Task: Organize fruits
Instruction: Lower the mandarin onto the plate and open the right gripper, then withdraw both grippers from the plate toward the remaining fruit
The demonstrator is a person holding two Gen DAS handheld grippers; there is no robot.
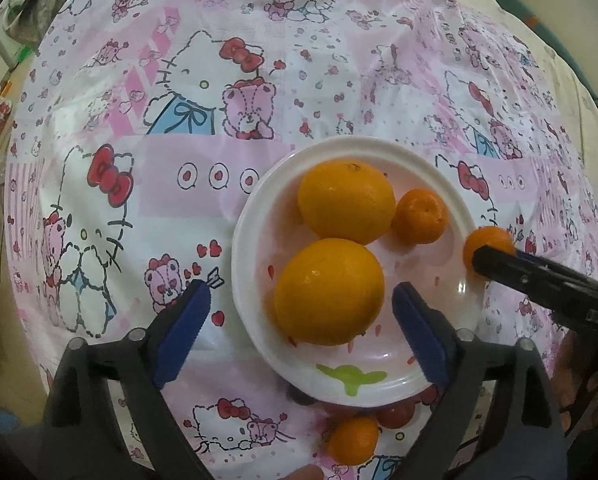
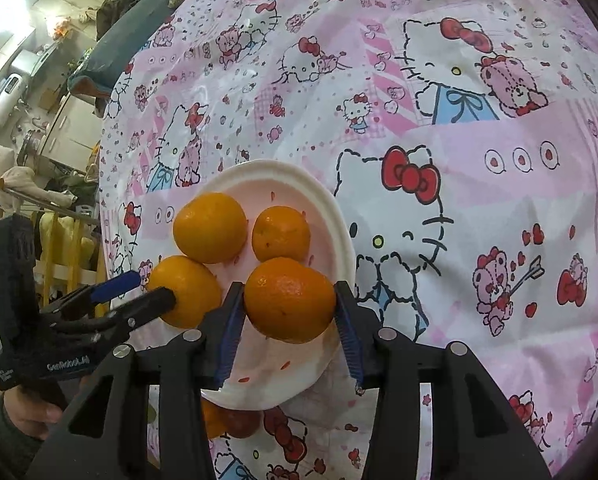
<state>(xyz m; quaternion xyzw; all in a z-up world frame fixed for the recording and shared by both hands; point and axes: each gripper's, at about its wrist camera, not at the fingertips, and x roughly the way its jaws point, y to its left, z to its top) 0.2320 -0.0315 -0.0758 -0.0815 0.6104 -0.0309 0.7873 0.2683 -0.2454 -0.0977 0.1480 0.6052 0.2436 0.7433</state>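
Bench: we see it covered edge to edge by a pink and white cartoon-cat cloth (image 1: 219,152), and everything here sits on that cloth.
Plate: a round white plate (image 1: 251,216) with a pale pink middle lies on the cloth and holds most of the fruit.
Left tool (image 1: 302,289): we see it wide open, pointing steeply down, with one blue pad on each side of the near large orange and a clear gap on both sides.
Right tool (image 2: 288,287): we see it closed on the gripped mandarin, with a blue pad against each side of it.
Hand (image 2: 23,412): in the right wrist view, part of it grips the left tool's handle at the lower left.
Near large orange (image 1: 329,292): it rests on the plate, touching the far large orange.
Far large orange (image 1: 346,200): it sits on the plate towards the far rim.
Gripped mandarin (image 2: 289,300): it is at the plate's right edge; we cannot tell whether it rests on the plate.
Small mandarin (image 1: 419,216): it is on the plate, just beside the far large orange.
Loose mandarin (image 1: 353,440): it lies on the cloth, off the plate, near its closest rim.
Red fruit (image 1: 395,416): it is partly hidden under the plate's near rim, beside the loose mandarin; we cannot tell its kind.
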